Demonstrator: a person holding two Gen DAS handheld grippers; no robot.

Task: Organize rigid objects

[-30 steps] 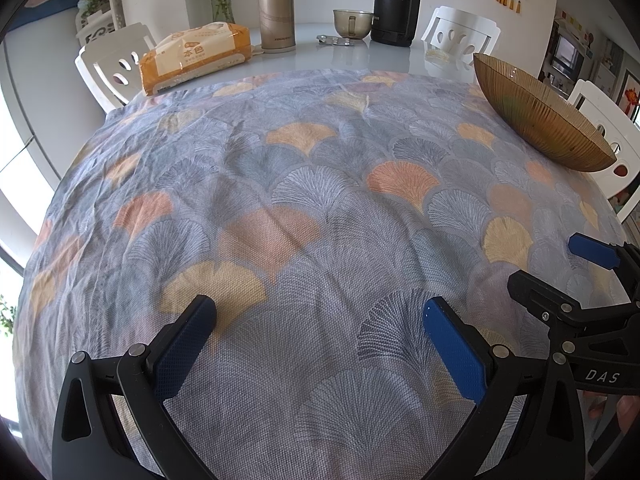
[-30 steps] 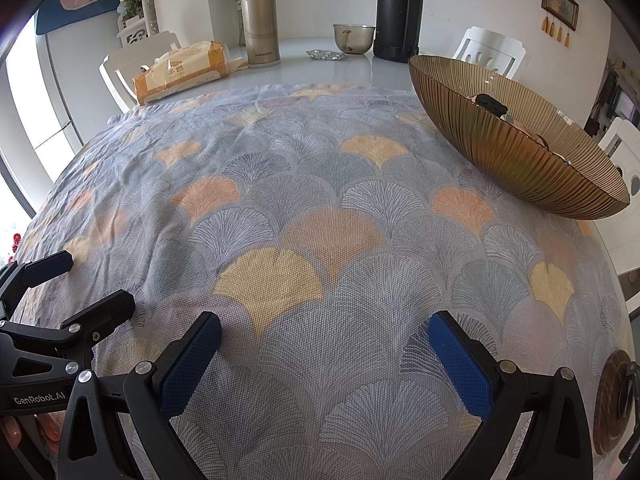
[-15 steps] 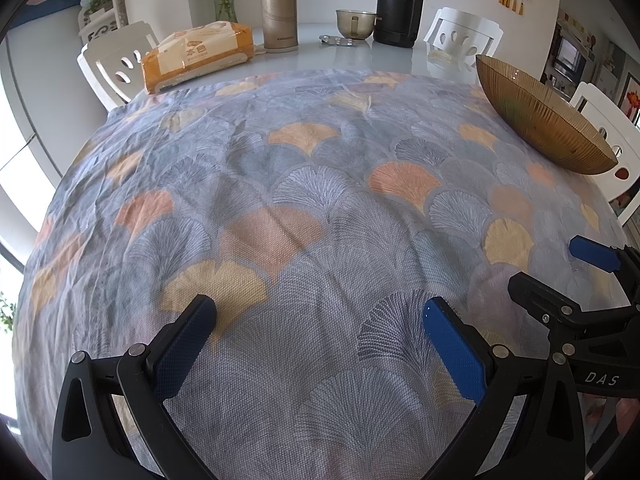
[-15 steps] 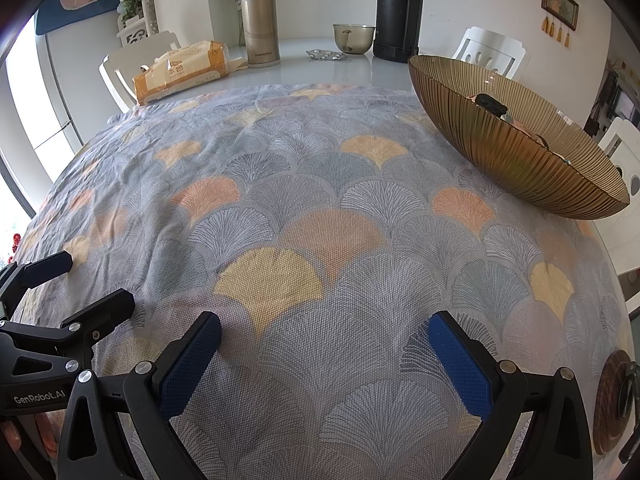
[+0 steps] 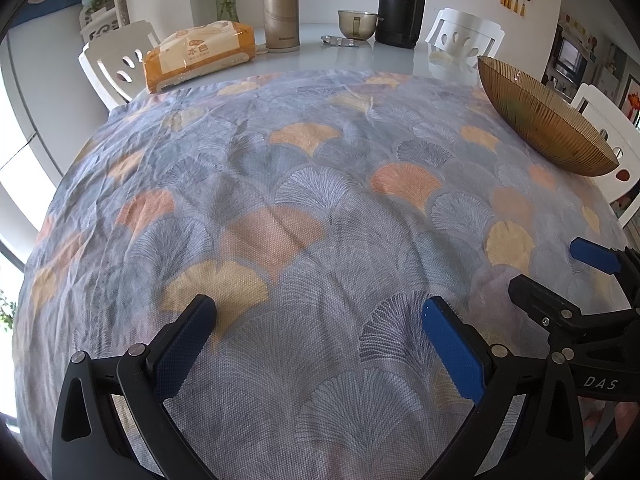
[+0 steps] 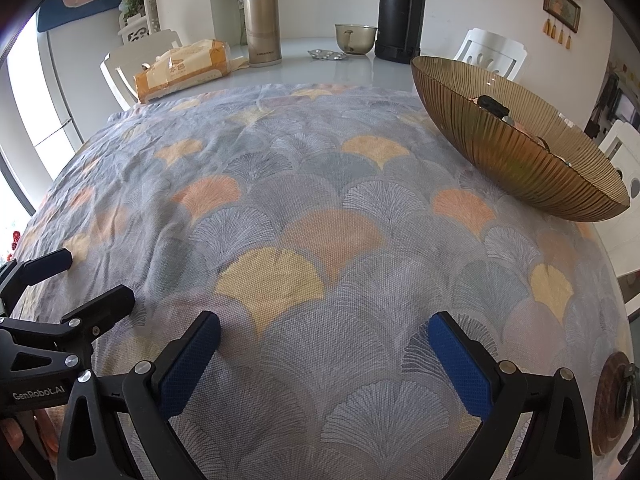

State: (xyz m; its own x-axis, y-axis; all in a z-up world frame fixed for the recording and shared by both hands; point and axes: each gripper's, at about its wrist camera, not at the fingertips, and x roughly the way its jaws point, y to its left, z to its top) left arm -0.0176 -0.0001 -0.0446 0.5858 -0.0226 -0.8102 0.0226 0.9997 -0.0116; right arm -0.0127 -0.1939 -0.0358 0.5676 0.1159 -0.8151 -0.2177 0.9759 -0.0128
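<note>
Tablecloth (image 6: 320, 184): woven cloth, matt, coarse weave visible, slightly wrinkled.
Bowl (image 6: 520, 152): amber glass-like, translucent, ribbed, glossy.
Bench (image 5: 360, 56): bare part white, smooth, glossy, reflecting.
Flask (image 6: 262, 24): brushed metal look, champagne colour, satin sheen.
Tall cylinder (image 5: 402, 0): black, smooth, half-glossy.
Tissue pack (image 5: 200, 56): thin plastic wrap, shiny, creased.
Small cup (image 6: 355, 38): looks like tinted glass, glossy.
Left hand-held gripper (image 5: 316, 336): black matt plastic, metal rivets; blue pads (image 5: 452, 356) textured, rubber-like.
Right hand-held gripper (image 6: 324, 354): same finish.

Two wrist cams, side by side, low over the table

Both face across the patterned tablecloth (image 5: 320, 208) toward the far wall; the right one sits closer to the amber bowl (image 6: 520, 152), and both catch the tissue pack (image 5: 200, 56) and gold thermos (image 6: 262, 24).
</note>
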